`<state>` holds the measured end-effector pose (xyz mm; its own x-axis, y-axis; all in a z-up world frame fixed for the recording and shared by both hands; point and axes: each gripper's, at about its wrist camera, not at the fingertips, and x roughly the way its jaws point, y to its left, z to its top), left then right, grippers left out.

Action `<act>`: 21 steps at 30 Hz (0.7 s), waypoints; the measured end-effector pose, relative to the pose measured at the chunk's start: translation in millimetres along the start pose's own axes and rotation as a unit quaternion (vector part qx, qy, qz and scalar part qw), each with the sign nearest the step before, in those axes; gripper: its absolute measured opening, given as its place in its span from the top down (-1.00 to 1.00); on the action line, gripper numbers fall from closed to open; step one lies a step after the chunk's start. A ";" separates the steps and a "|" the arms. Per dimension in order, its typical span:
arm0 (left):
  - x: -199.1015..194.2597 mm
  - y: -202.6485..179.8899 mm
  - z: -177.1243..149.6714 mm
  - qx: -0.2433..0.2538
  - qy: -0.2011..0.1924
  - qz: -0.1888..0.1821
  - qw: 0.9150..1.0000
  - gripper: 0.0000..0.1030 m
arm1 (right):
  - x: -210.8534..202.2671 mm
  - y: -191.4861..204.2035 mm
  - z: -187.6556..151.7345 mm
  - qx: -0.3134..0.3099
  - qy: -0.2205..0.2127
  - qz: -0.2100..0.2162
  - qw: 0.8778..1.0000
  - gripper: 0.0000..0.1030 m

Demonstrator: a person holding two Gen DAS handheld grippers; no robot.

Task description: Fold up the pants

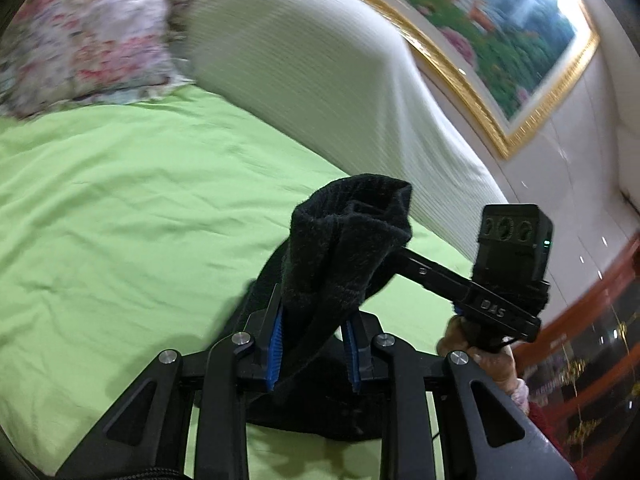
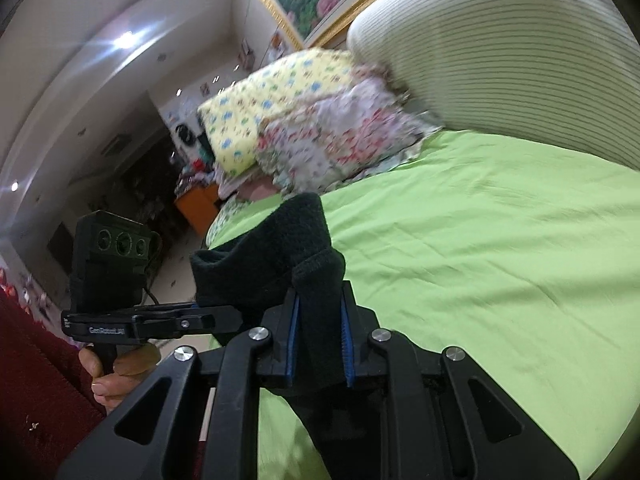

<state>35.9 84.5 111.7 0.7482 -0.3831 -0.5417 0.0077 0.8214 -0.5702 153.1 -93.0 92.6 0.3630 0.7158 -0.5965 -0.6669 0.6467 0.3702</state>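
- The left gripper is closed on the black pants. Its blue pads squeeze the cloth low in the middle of the left wrist view.
- A thick bunch of the pants stands up above the jaws, in the middle of that view. More black cloth hangs down under the jaws at the bottom.
- The right gripper is closed on the pants too. Its blue pads pinch a fold low in the middle of the right wrist view.
- Each view shows the other gripper just beside the cloth: at the right edge of the left view, at the left edge of the right view. A hand holds its handle at the lower left.
- Behind the pants is the green bed sheet. It fills the left and middle of the left view.
- Further off are a flowery pillow at the upper left and a big white striped cushion at the top middle.
- I think this is the lifting step. Both grippers hold one end of the pants up over the bed.
- The next move needs both grips to stay tight. The pants should be laid flat on the sheet, then one half brought over the other.
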 end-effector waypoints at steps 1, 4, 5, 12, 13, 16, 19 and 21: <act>3.9 -10.4 -3.4 0.010 0.004 -0.004 1.000 0.54 | -9.9 -3.9 -6.3 0.008 -0.009 -0.004 1.000 0.64; 17.6 -44.9 -20.0 0.046 0.020 -0.016 0.999 0.54 | -34.6 -13.5 -25.3 0.029 -0.027 -0.019 0.999 0.64; 22.0 -54.6 -25.8 0.056 0.026 -0.019 0.998 0.54 | -43.3 -17.9 -32.7 0.038 -0.033 -0.024 0.998 0.64; 54.8 -100.7 -65.8 0.107 0.074 -0.035 0.991 0.54 | -77.7 -40.8 -70.6 0.080 -0.062 -0.040 0.994 0.64; 58.9 -104.6 -70.4 0.112 0.078 -0.034 0.990 0.54 | -80.3 -43.1 -76.0 0.084 -0.064 -0.041 0.994 0.64; 71.5 -115.1 -82.7 0.123 0.093 -0.031 0.988 0.54 | -84.2 -49.9 -88.5 0.098 -0.069 -0.046 0.992 0.64; 82.7 -120.1 -90.5 0.133 0.104 -0.028 0.985 0.53 | -86.0 -56.2 -99.6 0.110 -0.073 -0.050 0.990 0.64; 93.1 -123.4 -94.8 0.138 0.114 -0.026 0.984 0.53 | -87.1 -59.8 -105.8 0.117 -0.073 -0.052 0.989 0.64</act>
<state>41.6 -92.5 73.1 0.5735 -0.4860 -0.6594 0.2444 0.8698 -0.4285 92.5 -221.8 47.1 0.5225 0.6619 -0.5374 -0.4579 0.7496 0.4780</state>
